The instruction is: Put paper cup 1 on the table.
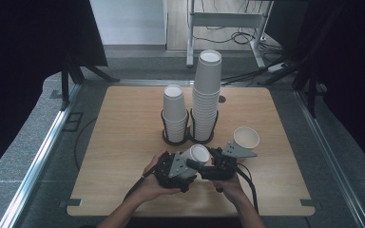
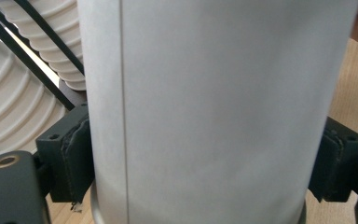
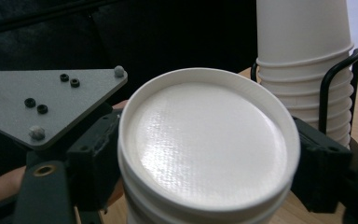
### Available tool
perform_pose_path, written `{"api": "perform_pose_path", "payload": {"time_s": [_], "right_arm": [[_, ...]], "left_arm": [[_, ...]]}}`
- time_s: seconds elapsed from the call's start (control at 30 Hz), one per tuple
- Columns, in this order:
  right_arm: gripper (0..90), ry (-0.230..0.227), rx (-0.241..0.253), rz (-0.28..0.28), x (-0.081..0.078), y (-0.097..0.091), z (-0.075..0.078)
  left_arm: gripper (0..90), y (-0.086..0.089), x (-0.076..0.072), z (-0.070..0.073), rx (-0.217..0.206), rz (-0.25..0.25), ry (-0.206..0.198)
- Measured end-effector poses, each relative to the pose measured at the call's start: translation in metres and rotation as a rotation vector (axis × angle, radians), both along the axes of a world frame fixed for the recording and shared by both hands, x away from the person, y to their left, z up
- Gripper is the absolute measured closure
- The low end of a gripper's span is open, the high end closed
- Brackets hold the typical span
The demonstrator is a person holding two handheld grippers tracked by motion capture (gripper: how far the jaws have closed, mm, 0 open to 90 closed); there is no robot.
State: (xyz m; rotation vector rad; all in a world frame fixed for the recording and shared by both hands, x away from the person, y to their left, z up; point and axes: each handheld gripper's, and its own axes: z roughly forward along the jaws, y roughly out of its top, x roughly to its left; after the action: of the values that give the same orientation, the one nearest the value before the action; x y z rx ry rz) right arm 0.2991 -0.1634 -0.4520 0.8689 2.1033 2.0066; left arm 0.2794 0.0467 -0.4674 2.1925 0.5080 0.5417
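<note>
High view, left to right: the wooden table [image 1: 123,142] has a wide bare stretch along its 9 o'clock side, running out to the left edge. Near the 6 o'clock edge sits the left gripper [image 1: 186,167], held in the person's left hand [image 1: 154,183]. Its jaws pinch the wall of a small stack of white paper cups [image 1: 197,154], tipped with the upper end toward 1 o'clock; in the left gripper view both pads press the cup's side [image 2: 223,112]. Touching it on the right is the right gripper [image 1: 213,164], whose black jaws flank the same stack; in the right gripper view they stand on either side below the cups' upward end [image 3: 209,140], but whether the pads press the wall cannot be told.

At 12 o'clock from the grippers, near the table's centre, stand two black wire holders [image 1: 188,135]: a short cup stack [image 1: 175,111] on the left, a tall cup stack [image 1: 206,92] just beside it on the right. A single cup [image 1: 246,137] stands near the right gripper at its 2 o'clock. Beyond it, the table is bare to the 3 o'clock edge; the far corners are open too.
</note>
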Motion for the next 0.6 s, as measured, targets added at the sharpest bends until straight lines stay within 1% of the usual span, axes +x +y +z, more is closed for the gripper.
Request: {"api": "perform_pose_path", "payload": {"time_s": [0.03, 0.17, 0.2, 0.23, 0.3, 0.33, 0.37, 0.43, 0.47, 0.5, 0.57, 0.6], "right_arm": [[15.3, 0.002, -0.009, 0.0, 0.0, 0.0, 0.0], [12.8, -0.001, -0.042, 0.0, -0.002, -0.006, 0.003], [12.8, -0.008, -0.051, 0.0, -0.002, -0.008, 0.005], [12.7, -0.017, -0.062, -0.002, -0.003, -0.011, 0.006], [13.1, -0.033, -0.097, -0.002, -0.003, -0.017, 0.011], [13.5, -0.038, -0.113, 0.005, -0.003, -0.02, 0.013], [13.4, -0.04, -0.136, 0.024, -0.003, -0.023, 0.014], [13.0, -0.047, -0.229, 0.045, -0.002, -0.024, 0.017], [12.9, -0.045, -0.314, 0.057, 0.0, -0.024, 0.02], [12.9, -0.045, -0.314, 0.057, 0.0, -0.024, 0.02], [13.0, -0.045, -0.361, 0.061, 0.003, -0.024, 0.023], [13.0, -0.044, -0.378, 0.062, 0.005, -0.024, 0.025]], "left_arm": [[12.4, 0.001, 0.0, 0.0, 0.014, -0.003, -0.004], [12.5, 0.004, 0.001, 0.0, 0.038, -0.011, -0.009], [12.5, 0.006, 0.001, 0.0, 0.05, -0.012, -0.012], [12.5, 0.007, 0.002, 0.0, 0.051, -0.011, -0.015], [12.5, 0.011, 0.003, -0.001, 0.066, -0.008, -0.012], [12.5, 0.013, 0.004, -0.002, 0.081, -0.008, -0.013], [12.5, 0.014, 0.004, -0.003, 0.095, -0.006, -0.012], [12.5, 0.015, 0.006, -0.006, 0.126, 0.001, -0.018], [12.5, 0.015, 0.006, -0.006, 0.141, 0.004, -0.024], [12.5, 0.015, 0.006, -0.006, 0.146, 0.004, -0.028], [12.4, 0.015, 0.007, -0.004, 0.157, 0.003, -0.035], [12.4, 0.015, 0.007, -0.004, 0.148, 0.009, -0.035]]}}
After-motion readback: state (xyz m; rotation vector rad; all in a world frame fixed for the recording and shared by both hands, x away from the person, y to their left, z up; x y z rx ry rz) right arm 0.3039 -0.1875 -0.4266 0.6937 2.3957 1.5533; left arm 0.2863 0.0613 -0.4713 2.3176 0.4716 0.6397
